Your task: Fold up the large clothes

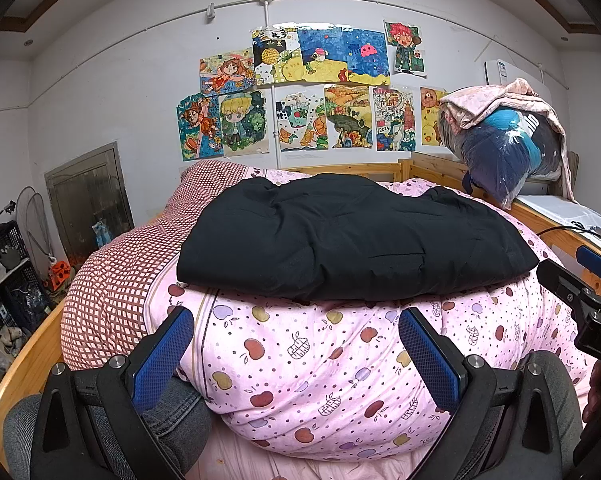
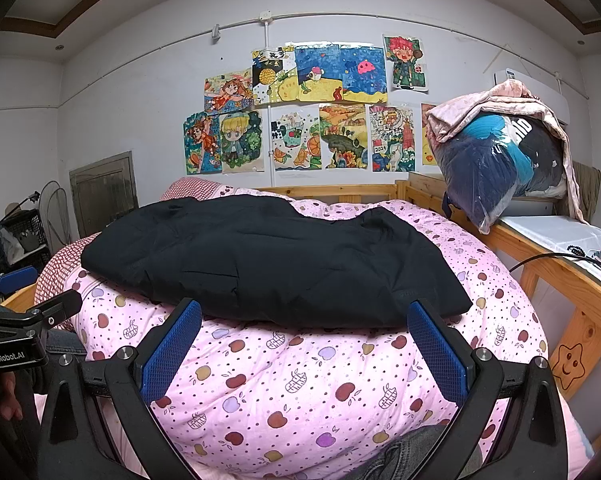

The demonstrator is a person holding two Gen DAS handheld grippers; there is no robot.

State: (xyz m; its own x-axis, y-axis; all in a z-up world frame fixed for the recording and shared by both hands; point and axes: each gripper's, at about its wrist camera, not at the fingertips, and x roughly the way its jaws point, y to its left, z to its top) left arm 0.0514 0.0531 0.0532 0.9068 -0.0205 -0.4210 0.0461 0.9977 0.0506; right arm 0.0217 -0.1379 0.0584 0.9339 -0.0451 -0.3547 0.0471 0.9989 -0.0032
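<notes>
Home bedroom: wooden bed (image 2: 540,264) w/ pink quilt (image 2: 300,380), kids' drawings (image 2: 300,120) taped on wall.

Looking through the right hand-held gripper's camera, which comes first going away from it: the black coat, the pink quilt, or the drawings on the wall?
From the right hand-held gripper, which is open and holding nothing:
1. Pink quilt, directly under and between its fingers.
2. Black coat, lying folded on top of the quilt, just ahead.
3. Drawings, taped on the back wall behind the bed.

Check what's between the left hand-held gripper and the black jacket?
Only bare pink apple-print quilt between left hand-held gripper and black jacket, per left wrist view.
</notes>
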